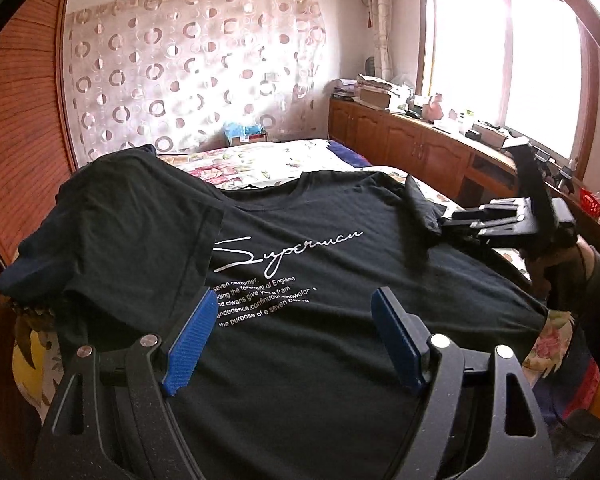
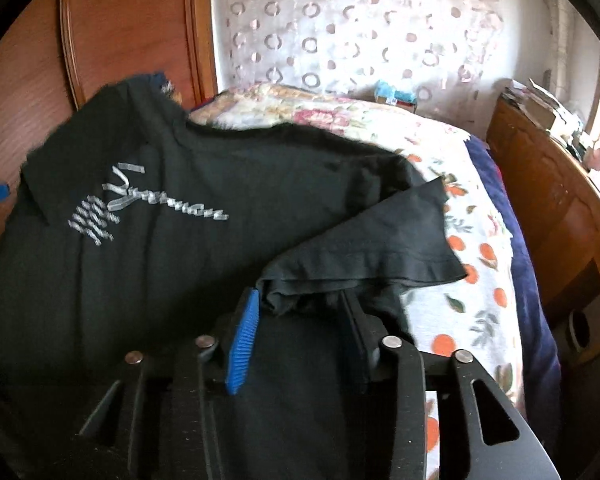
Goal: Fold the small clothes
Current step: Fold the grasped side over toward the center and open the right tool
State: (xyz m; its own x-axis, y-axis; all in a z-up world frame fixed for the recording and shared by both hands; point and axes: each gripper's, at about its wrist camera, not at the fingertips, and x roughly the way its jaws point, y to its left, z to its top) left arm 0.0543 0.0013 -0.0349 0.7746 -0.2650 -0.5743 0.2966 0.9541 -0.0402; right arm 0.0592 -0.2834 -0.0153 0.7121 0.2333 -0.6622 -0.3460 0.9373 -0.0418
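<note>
**A:** Nearest me, my left claw (image 1: 294,340) stands wide apart over the black T-shirt (image 1: 300,280), gripping nothing. My right claw (image 2: 300,336) is part open, with the folded-in right sleeve (image 2: 364,248) bunched between its jaws; I can't tell whether the pads press the cloth.

**B:** Where does the shirt sit?

**A:** Spread face up on the bed (image 2: 460,216), its left sleeve (image 1: 120,220) already folded over the chest.

**B:** What worries you?

**A:** If I pull the right claw away while cloth snags on a pad, I think the sleeve drags back out and the fold is lost. The near hem also hangs by the bed's edge, so a tug could slide the shirt off.

**B:** Any containers?

**A:** Farther off, a small box (image 1: 246,136) at the head of the bed holds something blue; I can't tell what. A red basket (image 1: 590,202) sits by the window, contents unclear.
</note>
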